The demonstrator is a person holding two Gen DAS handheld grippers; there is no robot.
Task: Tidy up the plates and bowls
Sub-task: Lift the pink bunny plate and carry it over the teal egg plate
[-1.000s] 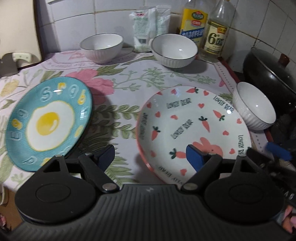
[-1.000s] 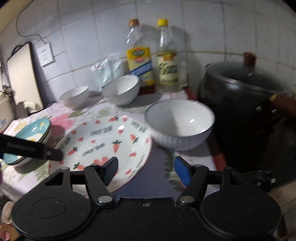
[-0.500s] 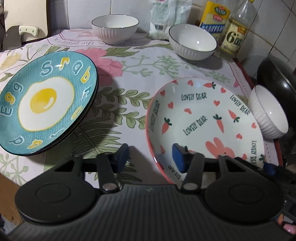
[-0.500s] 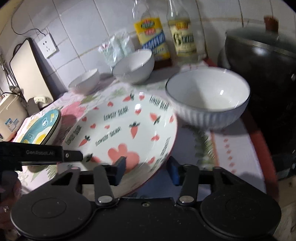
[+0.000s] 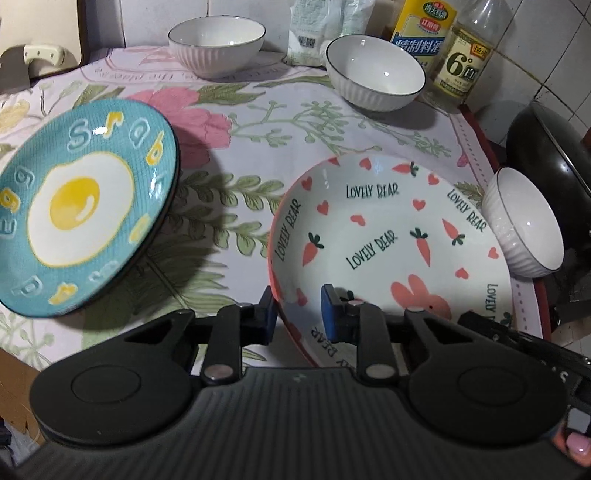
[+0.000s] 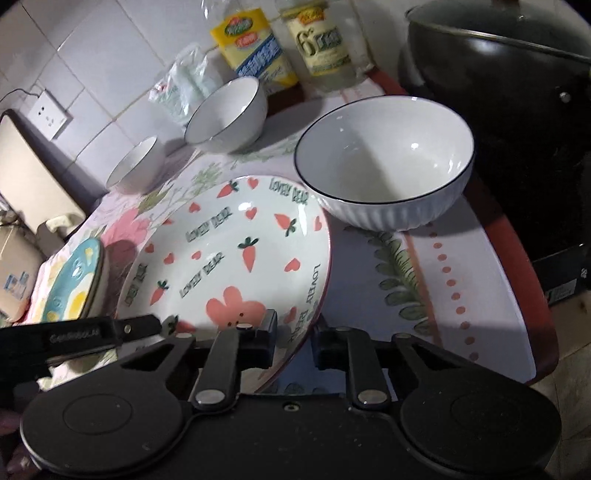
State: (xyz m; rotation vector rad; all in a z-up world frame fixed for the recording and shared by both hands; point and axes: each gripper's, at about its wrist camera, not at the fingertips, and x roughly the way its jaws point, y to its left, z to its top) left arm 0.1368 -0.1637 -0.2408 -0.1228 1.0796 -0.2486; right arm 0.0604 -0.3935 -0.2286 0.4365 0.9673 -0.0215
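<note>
A white plate with carrots, hearts and a pink rabbit (image 5: pixel 388 229) (image 6: pixel 229 251) lies on the floral cloth. My left gripper (image 5: pixel 297 314) straddles its near left rim, one pad outside and one inside, with the jaws closing onto it. My right gripper (image 6: pixel 295 345) is shut on the plate's near right rim. A teal fried-egg plate (image 5: pixel 81 206) (image 6: pixel 74 291) sits to the left. Three white ribbed bowls stand around: one at the far left (image 5: pixel 218 40), one at the back (image 5: pixel 376 77), and one right of the carrot plate (image 5: pixel 524 229) (image 6: pixel 384 162).
Two oil and vinegar bottles (image 5: pixel 443 44) and a plastic bag (image 5: pixel 317 29) stand against the tiled wall. A black wok with a lid (image 6: pixel 509 92) fills the right side. The table's red-trimmed edge (image 6: pixel 517 258) runs along the right. A wall socket (image 6: pixel 48 114) is at the left.
Both grippers' jaws have closed from wide apart onto the near rim of the carrot plate. Both views have tipped down and drawn closer to the plate.
</note>
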